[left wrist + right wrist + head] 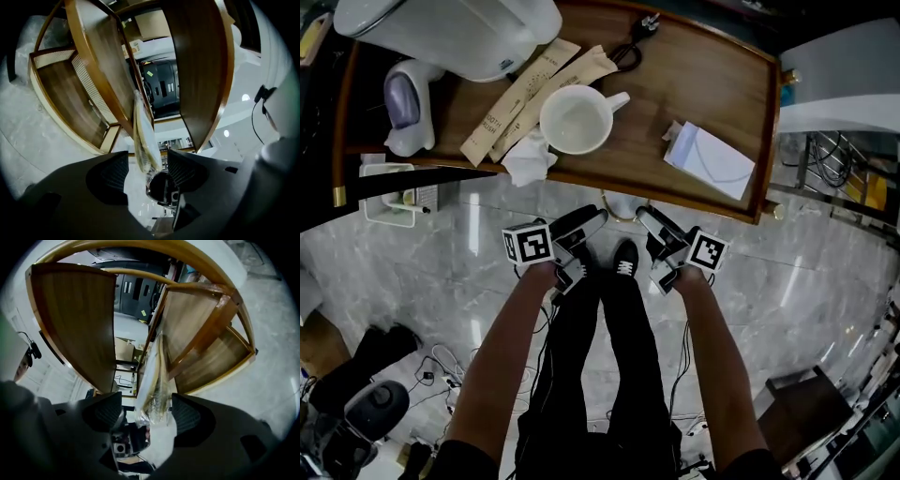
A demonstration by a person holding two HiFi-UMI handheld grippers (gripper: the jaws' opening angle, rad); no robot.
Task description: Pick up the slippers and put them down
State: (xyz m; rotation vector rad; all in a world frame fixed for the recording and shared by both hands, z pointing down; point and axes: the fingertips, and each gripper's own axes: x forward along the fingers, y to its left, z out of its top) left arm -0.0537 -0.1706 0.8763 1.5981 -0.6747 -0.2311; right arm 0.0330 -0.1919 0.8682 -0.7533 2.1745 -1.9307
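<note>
Only my gripper views show the clear plastic pack of pale slippers [144, 136], edge-on below the brown wooden table [703, 84], between the wide-apart, non-touching jaws of the left gripper [146, 158] and right gripper [145, 404]. My head view shows open grey marble floor [825, 281] beside that table's edge.

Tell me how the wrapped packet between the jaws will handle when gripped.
The packet looks thin and flat, so it is probably light and may bend or flop when lifted by one end. Its wrap is glossy and crinkled, so it could be slippery to grip. Nothing visible suggests it is fragile.
</note>
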